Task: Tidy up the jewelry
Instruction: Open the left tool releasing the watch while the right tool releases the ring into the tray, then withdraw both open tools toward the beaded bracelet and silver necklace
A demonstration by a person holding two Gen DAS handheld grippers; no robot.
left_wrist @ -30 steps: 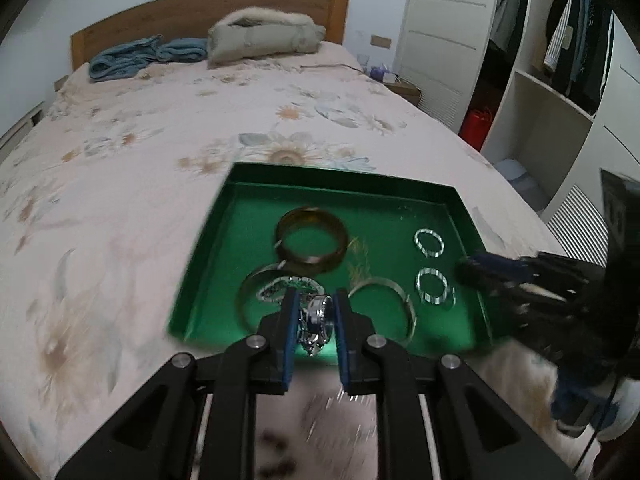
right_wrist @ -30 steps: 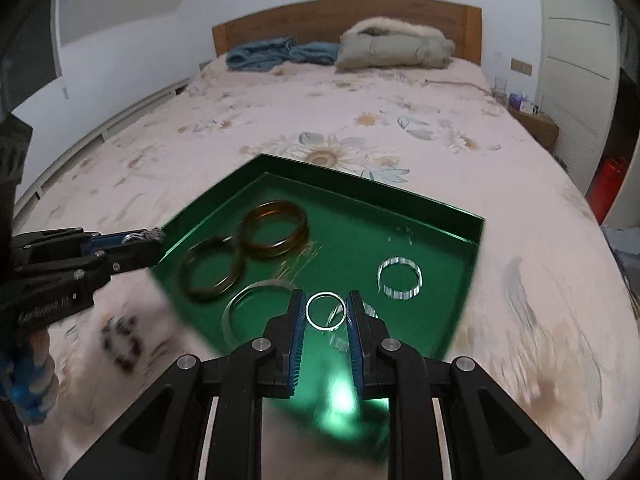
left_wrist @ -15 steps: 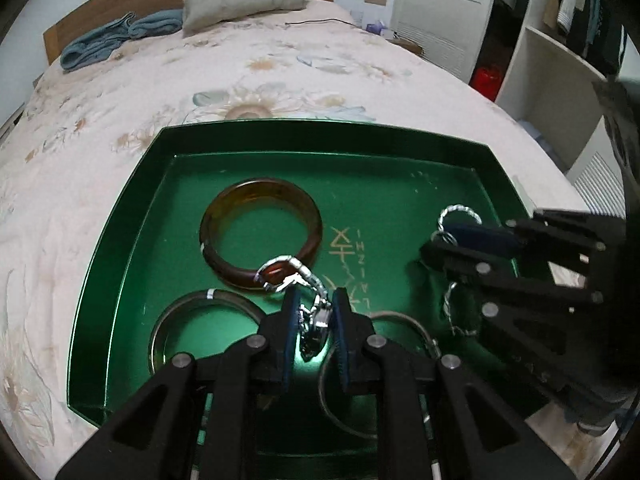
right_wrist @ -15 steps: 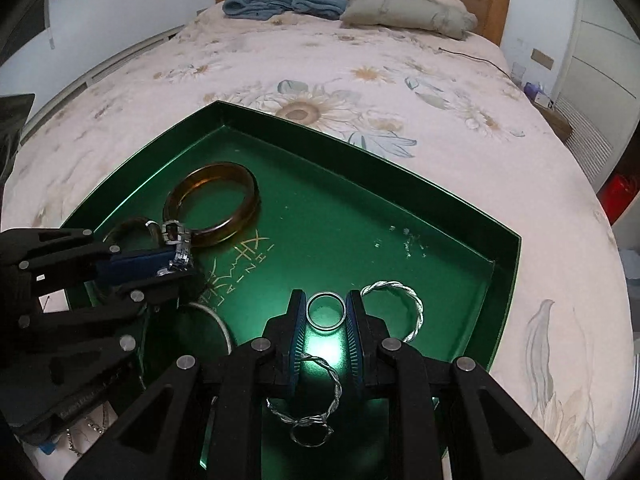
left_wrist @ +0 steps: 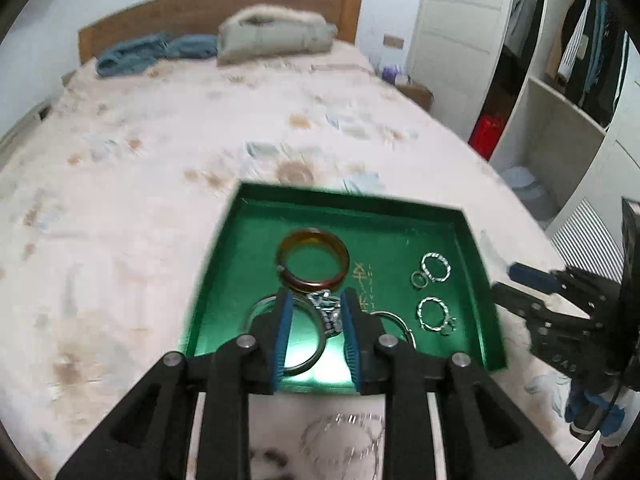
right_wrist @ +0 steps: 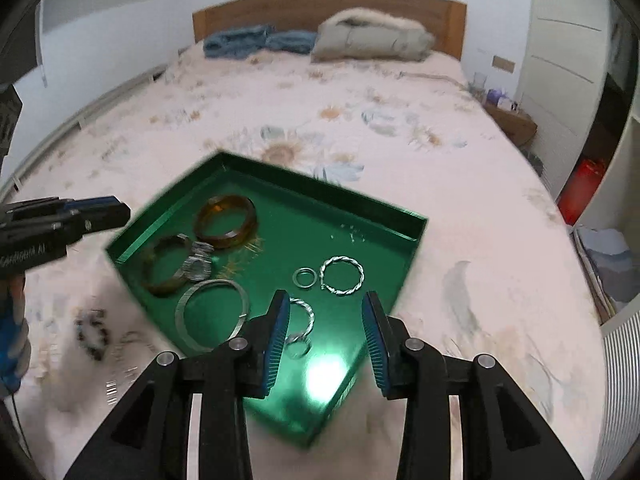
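Both grippers hover over a green tray on a bed — the left gripper and the right gripper both gape wide, holding nothing. Bracelets and a small ring lie inside the tray.

The tray is deep glossy green with faint gold lettering at its middle. Inside it lie an amber-brown bangle, a darker mottled brown bangle and silver twisted rings. Around the tray, the bedspread is pale pink with faded orange and blue-grey flowers.
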